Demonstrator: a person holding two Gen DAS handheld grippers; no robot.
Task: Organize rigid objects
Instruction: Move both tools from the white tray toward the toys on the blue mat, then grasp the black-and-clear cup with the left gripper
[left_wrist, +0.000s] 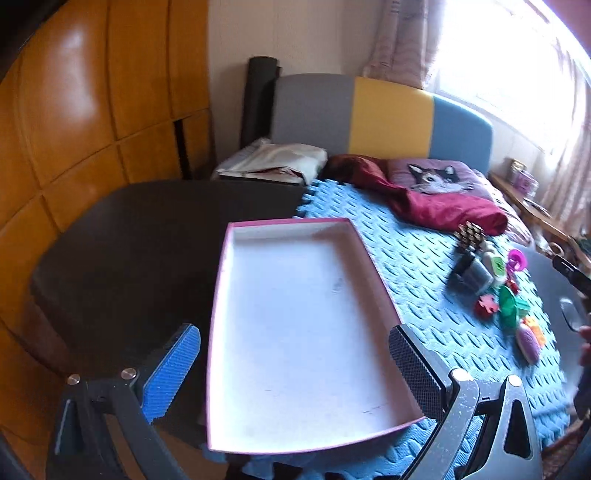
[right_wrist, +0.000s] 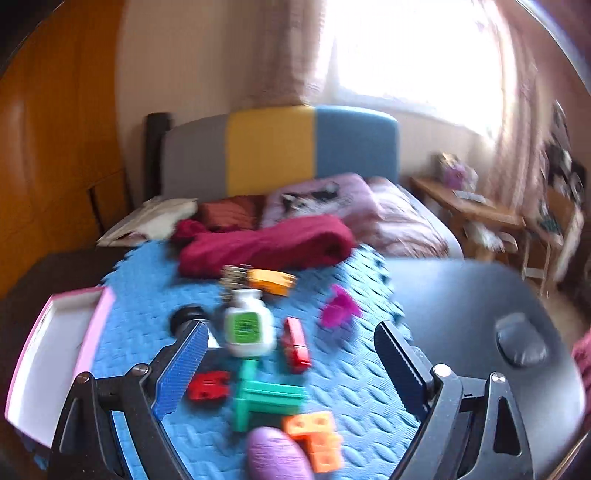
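The left gripper (left_wrist: 295, 373) is held apart over the empty pink-rimmed white cardboard tray (left_wrist: 229, 280) at the blue foam mat's (left_wrist: 417, 258) edge. The right gripper (right_wrist: 291, 365) is spread above small scattered plastic toys (right_wrist: 266, 400).

My left gripper (left_wrist: 295, 373) is wide open. Its two fingers stand far apart, the blue-padded finger (left_wrist: 171, 373) on one side and the dark-padded finger (left_wrist: 415, 373) on the other. Nothing sits between them. It is held up and looks down a little.

My right gripper (right_wrist: 290, 369) is wide open too. Its blue finger (right_wrist: 183, 371) and its dark finger (right_wrist: 400, 367) spread out with nothing pinched in the gap. It tilts forward and down. The view from this one is blurry.
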